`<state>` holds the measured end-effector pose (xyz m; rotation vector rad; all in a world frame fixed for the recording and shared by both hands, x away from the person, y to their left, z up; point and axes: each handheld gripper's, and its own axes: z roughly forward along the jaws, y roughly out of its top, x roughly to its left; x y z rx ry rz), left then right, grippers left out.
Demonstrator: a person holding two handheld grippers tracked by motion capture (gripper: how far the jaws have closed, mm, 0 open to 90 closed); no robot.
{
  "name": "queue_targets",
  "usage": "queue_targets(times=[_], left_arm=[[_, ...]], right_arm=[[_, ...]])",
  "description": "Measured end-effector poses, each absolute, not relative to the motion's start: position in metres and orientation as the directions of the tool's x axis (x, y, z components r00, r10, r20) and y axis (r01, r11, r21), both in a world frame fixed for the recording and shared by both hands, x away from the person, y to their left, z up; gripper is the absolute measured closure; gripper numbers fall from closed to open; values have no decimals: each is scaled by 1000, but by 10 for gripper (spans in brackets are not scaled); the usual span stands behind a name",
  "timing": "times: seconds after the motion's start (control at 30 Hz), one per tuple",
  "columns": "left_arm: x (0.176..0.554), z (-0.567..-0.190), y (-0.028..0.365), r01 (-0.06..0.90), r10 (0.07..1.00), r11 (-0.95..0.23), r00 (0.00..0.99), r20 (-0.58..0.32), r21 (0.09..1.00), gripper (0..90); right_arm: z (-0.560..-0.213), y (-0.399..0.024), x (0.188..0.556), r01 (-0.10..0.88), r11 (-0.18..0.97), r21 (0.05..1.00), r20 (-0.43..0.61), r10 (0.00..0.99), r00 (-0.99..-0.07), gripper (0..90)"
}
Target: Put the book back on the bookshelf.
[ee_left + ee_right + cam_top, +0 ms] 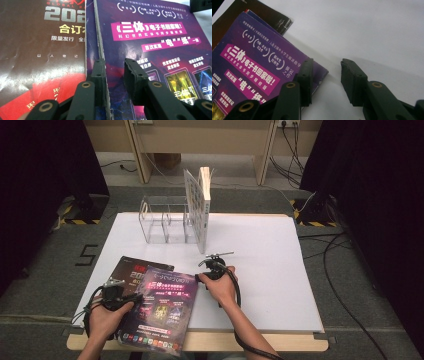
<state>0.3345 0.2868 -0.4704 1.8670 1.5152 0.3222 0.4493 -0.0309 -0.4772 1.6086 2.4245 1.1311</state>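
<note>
Straddling purple magazine (pixel 150 50) edge, left gripper (pixel 115 72) | right gripper (pixel 325 75) gaping

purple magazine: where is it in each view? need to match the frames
High view: purple magazine at the table's near edge, between the two hands.
Left gripper view: right half, its edge between the jaws.
Right gripper view: left side.
Shared landmark: its pink title banner.

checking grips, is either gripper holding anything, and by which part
The left gripper straddles the purple magazine at its left edge, pads not clearly pressing. The right gripper holds nothing.
</note>
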Motion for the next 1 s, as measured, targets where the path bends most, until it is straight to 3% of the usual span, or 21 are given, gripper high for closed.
queue_targets(times=[0.77, 1.0], left_arm=[[331, -469, 278, 772, 919, -96, 312, -242, 629, 706], [330, -468, 273, 766, 930, -122, 310, -196, 631, 706]], right_arm=[[-481, -27, 454, 823, 183, 538, 423, 786, -451, 581], [-475, -26, 451, 814, 189, 550, 397, 798, -454, 634]])
